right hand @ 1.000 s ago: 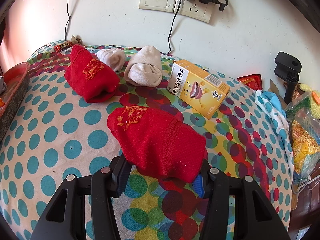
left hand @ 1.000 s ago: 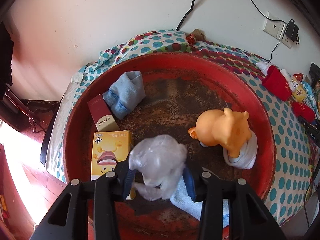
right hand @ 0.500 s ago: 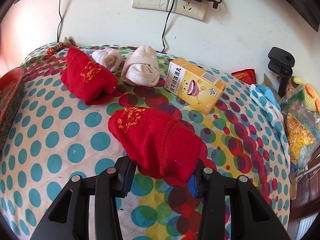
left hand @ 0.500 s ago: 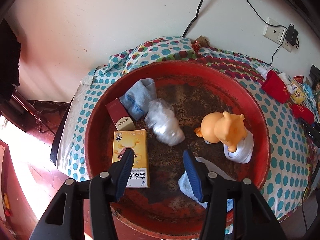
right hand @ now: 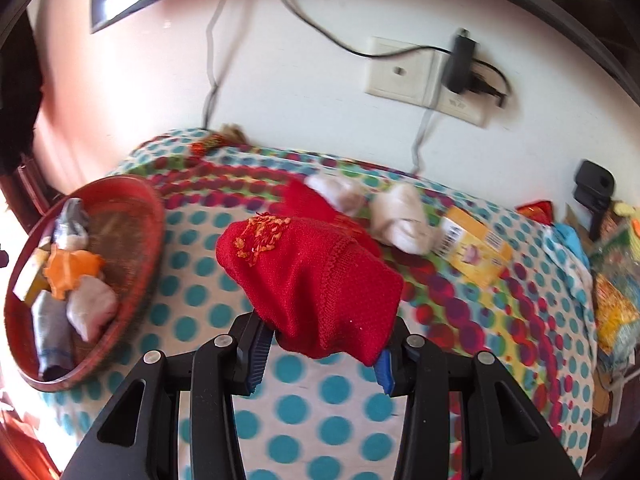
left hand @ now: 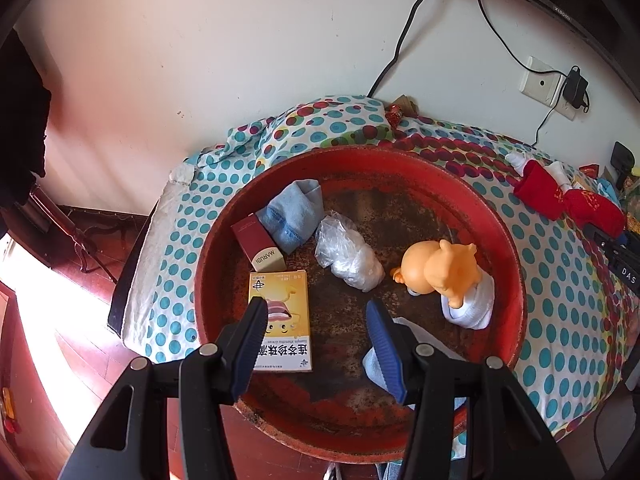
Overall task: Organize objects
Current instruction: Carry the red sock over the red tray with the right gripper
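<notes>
Sock (right hand: 316, 280), red, pinched by right gripper (right hand: 318, 354), lifted over dotted cloth (right hand: 320, 408).
Left gripper (left hand: 316, 336) spread, empty, above red tray (left hand: 516, 280); maroon box (left hand: 260, 244) reads "MARUBI", monitor edge "xiaomi".

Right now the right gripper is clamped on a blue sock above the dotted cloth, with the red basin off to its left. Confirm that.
Not quite: the sock is red, not blue. The right wrist view shows the right gripper shut on a red sock with orange embroidery, held above the dotted cloth, and the red basin does sit to its left.
</notes>
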Motion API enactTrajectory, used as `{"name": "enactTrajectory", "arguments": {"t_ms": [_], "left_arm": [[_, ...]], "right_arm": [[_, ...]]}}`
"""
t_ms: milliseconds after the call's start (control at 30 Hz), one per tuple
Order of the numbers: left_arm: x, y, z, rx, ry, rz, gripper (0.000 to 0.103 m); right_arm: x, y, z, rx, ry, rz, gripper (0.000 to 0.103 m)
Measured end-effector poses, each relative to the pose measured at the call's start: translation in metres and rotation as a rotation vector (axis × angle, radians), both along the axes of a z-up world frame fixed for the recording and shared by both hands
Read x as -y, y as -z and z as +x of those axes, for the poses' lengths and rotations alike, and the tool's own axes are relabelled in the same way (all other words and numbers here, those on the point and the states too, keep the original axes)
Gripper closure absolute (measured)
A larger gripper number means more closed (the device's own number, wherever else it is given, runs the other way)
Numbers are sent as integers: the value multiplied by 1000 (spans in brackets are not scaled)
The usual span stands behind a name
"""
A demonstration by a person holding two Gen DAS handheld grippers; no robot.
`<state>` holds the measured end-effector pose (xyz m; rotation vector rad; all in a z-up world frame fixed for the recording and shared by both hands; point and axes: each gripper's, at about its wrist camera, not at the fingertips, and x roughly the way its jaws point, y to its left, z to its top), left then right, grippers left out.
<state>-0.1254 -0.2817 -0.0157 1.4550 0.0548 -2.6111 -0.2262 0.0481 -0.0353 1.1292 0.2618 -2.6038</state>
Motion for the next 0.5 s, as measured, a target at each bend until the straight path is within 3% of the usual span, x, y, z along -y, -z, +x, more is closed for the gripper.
{"name": "enactTrajectory", "arguments": {"t_ms": [500], "left_arm": [[26,-5,6,-7,-52,19,50]], "right_arm": [[134,-4,3,45,-254,28,63]]}}
